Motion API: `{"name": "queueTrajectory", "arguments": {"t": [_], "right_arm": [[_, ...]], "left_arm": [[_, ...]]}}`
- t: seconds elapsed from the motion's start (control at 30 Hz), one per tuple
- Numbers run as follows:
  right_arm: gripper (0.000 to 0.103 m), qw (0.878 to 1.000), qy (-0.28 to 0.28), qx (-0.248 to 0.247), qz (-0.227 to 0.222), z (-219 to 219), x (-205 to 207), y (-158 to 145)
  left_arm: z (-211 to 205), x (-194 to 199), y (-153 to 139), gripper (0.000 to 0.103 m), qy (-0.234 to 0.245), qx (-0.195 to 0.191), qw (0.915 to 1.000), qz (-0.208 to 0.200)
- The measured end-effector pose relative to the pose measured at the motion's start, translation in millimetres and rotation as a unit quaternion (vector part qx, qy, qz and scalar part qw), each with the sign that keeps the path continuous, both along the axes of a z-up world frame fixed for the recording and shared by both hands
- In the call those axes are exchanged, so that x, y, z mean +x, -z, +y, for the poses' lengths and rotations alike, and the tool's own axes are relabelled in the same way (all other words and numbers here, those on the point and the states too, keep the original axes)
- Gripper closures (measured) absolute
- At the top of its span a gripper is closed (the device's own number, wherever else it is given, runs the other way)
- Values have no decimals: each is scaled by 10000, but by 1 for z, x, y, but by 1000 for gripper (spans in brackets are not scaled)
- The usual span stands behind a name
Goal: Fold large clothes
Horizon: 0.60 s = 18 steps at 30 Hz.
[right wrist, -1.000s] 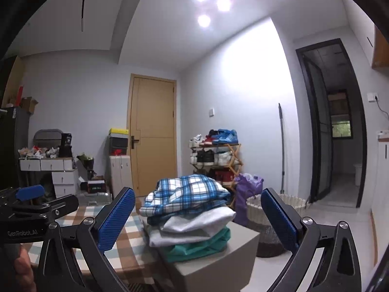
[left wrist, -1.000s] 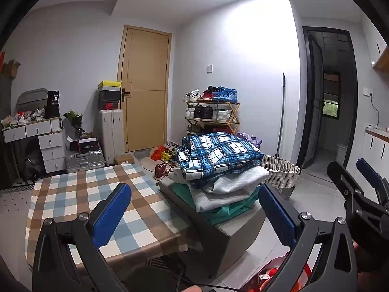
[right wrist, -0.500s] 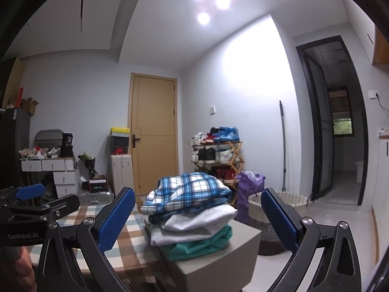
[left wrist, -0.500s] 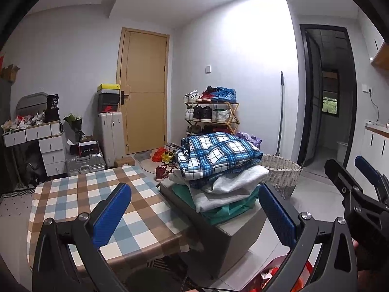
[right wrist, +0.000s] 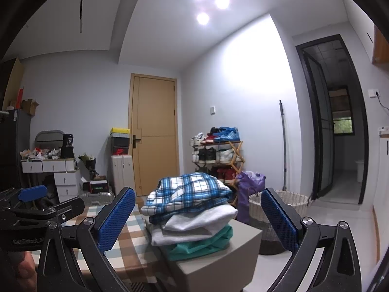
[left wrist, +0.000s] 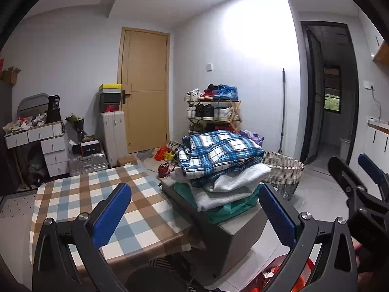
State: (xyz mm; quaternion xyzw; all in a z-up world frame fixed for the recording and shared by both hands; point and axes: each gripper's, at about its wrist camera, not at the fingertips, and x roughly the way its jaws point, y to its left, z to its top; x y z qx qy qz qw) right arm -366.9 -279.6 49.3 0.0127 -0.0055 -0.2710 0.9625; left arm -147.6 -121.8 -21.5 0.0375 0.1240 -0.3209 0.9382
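Note:
A stack of folded clothes rests on a grey box [left wrist: 243,231] [right wrist: 218,262]: a blue plaid shirt [left wrist: 218,153] [right wrist: 187,194] on top, grey-white garments [left wrist: 233,185] [right wrist: 194,223] under it, a green one [left wrist: 228,209] [right wrist: 199,243] at the bottom. My left gripper [left wrist: 194,214] is open, held short of the stack, nothing between its blue pads. My right gripper [right wrist: 194,221] is open too and empty, level with the stack. Each gripper shows at the edge of the other's view.
A table with a checked cloth [left wrist: 97,204] [right wrist: 126,241] stands left of the box. A wicker basket [left wrist: 284,170] [right wrist: 274,209], a purple bag [right wrist: 248,194], a shoe rack [left wrist: 214,112], a suitcase [left wrist: 114,133] and white drawers [left wrist: 48,146] line the room.
Both cameras have tilted up slightly, so the stack sits a little lower in each view. Neither gripper has opened or shut.

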Motion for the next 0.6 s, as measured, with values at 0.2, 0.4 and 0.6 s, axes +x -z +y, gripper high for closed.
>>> {"name": "queueTrajectory", "arguments": {"t": [0.2, 0.4, 0.6], "right_arm": [[0, 10000, -4, 50, 55, 6, 2, 0], [0, 10000, 23, 67, 32, 9, 0, 0], [0, 10000, 6, 77, 52, 13, 0, 2]], "left_arm": [[0, -3, -1, 1, 20, 18, 10000, -55], [-1, -5, -1, 1, 56, 25, 10000, -42], [-3, -6, -3, 1, 98, 51, 9999, -54]]}}
